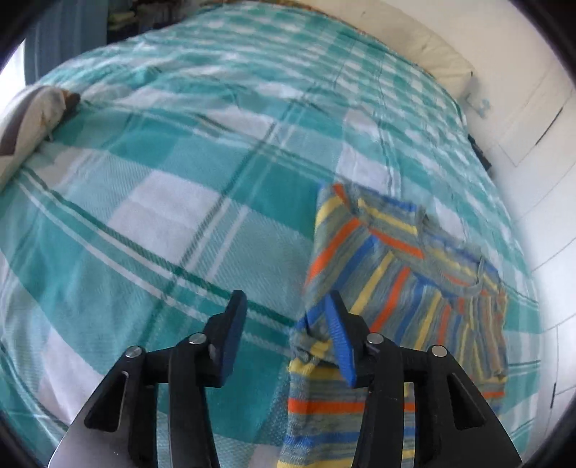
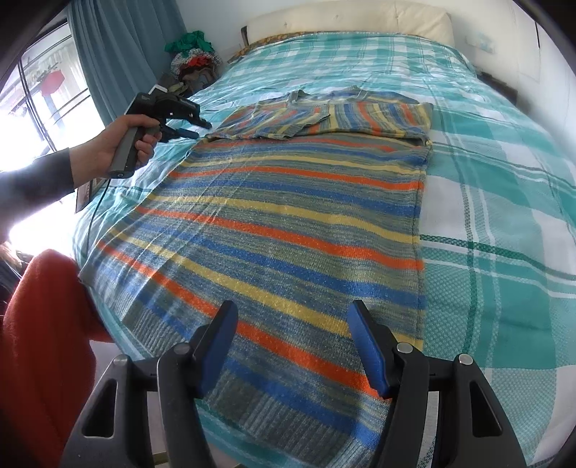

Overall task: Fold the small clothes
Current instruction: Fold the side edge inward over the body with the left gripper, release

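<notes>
Right wrist view takes in a bed covered by a teal and white checked blanket (image 2: pixel 496 223), with a pale headboard cushion (image 2: pixel 352 19) at its far end. A striped sweater (image 2: pixel 288 223), banded in blue, orange, yellow and grey-green, lies flat along the bed with its hem nearest the camera and both sleeves folded across the chest at the far end. A teal curtain (image 2: pixel 118 54) hangs beside the window on the left, and a red cloth (image 2: pixel 46 342) sits at the lower left beside the bed. The right gripper (image 2: pixel 293 345) hovers over the hem, its jaws spread with nothing pinched between them. A hand (image 2: pixel 118 144) holds the left gripper (image 2: pixel 192 129) near the sweater's far left edge.

From the left wrist view, the left gripper (image 1: pixel 286 336) has its jaws spread over bare blanket (image 1: pixel 162 187), one blue pad lying against the sweater's (image 1: pixel 406 288) edge, nothing gripped.
</notes>
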`<state>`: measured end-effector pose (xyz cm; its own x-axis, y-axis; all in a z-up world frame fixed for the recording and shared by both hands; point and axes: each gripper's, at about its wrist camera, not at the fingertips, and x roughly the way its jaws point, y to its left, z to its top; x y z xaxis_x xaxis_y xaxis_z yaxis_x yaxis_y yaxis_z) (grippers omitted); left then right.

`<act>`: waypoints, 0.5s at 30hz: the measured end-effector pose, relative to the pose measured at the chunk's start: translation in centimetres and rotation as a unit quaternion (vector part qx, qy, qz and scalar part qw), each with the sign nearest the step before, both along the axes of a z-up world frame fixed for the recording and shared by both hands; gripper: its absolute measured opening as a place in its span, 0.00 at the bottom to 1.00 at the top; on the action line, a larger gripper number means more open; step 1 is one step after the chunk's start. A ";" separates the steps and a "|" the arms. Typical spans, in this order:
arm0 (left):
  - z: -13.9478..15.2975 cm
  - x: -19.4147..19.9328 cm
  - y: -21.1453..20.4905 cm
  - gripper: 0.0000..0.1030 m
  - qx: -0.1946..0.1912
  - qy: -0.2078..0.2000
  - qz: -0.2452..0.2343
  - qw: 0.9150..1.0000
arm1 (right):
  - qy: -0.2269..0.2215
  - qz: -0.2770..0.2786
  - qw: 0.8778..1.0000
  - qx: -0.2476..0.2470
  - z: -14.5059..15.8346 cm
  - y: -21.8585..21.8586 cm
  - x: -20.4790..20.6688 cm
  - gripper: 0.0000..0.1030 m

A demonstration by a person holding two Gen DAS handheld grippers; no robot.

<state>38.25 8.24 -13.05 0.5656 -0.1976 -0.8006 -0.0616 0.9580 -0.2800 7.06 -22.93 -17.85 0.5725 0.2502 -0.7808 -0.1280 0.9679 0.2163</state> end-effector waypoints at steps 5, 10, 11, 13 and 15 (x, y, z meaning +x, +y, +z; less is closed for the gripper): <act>0.2 0.4 -3.9 0.71 0.020 -0.023 -0.076 0.997 | -0.003 -0.006 1.000 -0.002 0.1 -0.3 0.2 0.62; -5.5 0.6 -7.3 0.81 0.127 0.052 -0.122 0.983 | 0.008 -0.025 1.000 0.013 -0.2 -1.0 0.6 0.62; -4.9 -0.1 -7.4 0.81 0.131 0.029 -0.120 0.984 | 0.005 -0.028 1.000 0.012 0.0 -1.0 0.5 0.61; -3.4 -2.0 -6.8 0.81 0.108 0.010 -0.119 0.987 | -0.006 -0.031 0.999 0.001 0.5 -1.1 0.2 0.61; -1.7 -4.1 -6.3 0.81 0.084 -0.005 -0.124 0.989 | -0.018 -0.039 0.999 -0.018 1.0 -1.4 0.0 0.62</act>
<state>34.12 1.93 -14.76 0.5238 -0.1970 -0.8288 0.1837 0.9761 -0.1159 7.05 -24.31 -16.82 0.6169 0.1756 -0.7672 -0.0592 0.9824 0.1772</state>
